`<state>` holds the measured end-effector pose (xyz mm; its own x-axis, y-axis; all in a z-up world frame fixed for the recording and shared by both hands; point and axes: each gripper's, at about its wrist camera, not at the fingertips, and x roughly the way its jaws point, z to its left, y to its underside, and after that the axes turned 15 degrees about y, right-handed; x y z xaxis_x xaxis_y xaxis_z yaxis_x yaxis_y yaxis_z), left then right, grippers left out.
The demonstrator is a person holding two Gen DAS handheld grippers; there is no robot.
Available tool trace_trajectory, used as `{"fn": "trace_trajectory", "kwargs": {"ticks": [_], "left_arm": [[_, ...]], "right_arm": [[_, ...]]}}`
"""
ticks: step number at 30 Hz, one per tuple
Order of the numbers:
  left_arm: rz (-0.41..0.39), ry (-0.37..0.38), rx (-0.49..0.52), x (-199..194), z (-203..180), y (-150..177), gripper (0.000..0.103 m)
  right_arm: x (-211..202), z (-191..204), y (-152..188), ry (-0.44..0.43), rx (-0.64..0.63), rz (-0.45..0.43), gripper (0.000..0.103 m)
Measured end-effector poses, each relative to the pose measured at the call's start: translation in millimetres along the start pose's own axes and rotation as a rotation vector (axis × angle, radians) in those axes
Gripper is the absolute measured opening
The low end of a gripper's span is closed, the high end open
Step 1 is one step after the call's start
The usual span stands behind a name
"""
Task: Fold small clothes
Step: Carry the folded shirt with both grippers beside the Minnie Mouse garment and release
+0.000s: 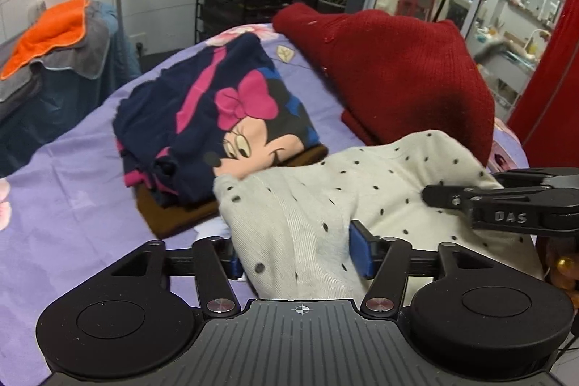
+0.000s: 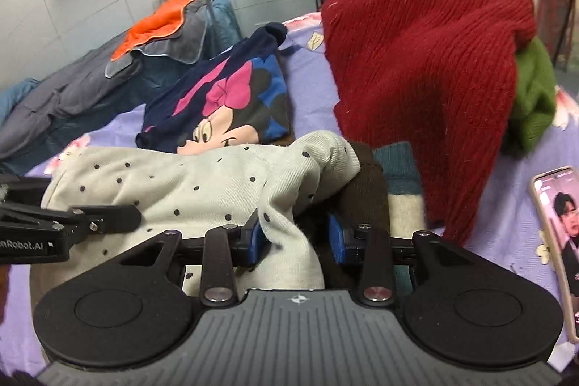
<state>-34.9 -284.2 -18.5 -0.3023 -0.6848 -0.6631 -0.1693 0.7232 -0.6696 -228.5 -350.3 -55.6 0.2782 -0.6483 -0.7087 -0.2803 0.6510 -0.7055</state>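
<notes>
Cream black-dotted knit garment (image 1: 325, 201) is bunched between the parted blue pads of left gripper (image 1: 300, 252) and right gripper (image 2: 296, 236); whether it is clamped cannot be told. "DAS" and "nRobot.AI" are read on the grippers.

Raised lettering "DAS" on black right tool (image 1: 434, 196), body at 3 o'clock in left wrist view. White print ending "nRobot.AI", first letters cut off by frame edge, on black left tool (image 2: 135, 217), body at 9 o'clock in right wrist view. Phone (image 2: 557, 241) at 3 o'clock, screen lit: small lines of text, too small to read. No further legible text.
</notes>
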Motion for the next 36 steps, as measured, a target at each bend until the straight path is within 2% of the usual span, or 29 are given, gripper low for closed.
{"fn": "trace_trajectory", "kwargs": {"ticks": [2,6,13,17,21,23,26,30,36], "left_arm": [[0.015,-0.041,-0.011,-5.7,-1.7,-2.7,0.103],[0.064,-0.082,-0.035,-21.7,-9.3,-9.6,0.103],[0.138,-0.157,-0.057,-49.2,-15.5,-12.2,0.103],[0.176,-0.180,-0.059,-61.9,-16.1,-7.8,0.103],[0.224,-0.222,-0.028,-71.7,-24.1,-1.2,0.103],[0.264,-0.257,0.003,-75.4,-31.4,2.6,0.103],[0.346,-0.298,0.040,-79.5,-43.8,9.7,0.103],[0.402,-0.310,0.052,-86.9,-56.0,17.9,0.103],[0.442,-0.270,0.041,-86.7,-70.2,32.0,0.103]], "right_arm": [[-7.3,-0.2,-3.2,0.017,0.012,-0.012,0.049],[-27.0,-9.5,-10.2,0.047,0.078,-0.035,0.076],[-51.5,-21.4,-21.2,0.037,0.147,0.034,0.076],[-69.8,-9.0,-20.4,0.030,0.093,0.034,0.080],[-84.0,9.2,-16.2,0.033,0.045,0.074,0.084],[-90.6,19.2,-12.8,0.037,0.012,0.108,0.088],[-102.1,33.7,-7.0,0.042,-0.038,0.140,0.089],[-117.3,46.9,-0.3,0.057,-0.083,0.167,0.093],[-134.1,51.7,-1.6,0.087,-0.101,0.203,0.096]]}}
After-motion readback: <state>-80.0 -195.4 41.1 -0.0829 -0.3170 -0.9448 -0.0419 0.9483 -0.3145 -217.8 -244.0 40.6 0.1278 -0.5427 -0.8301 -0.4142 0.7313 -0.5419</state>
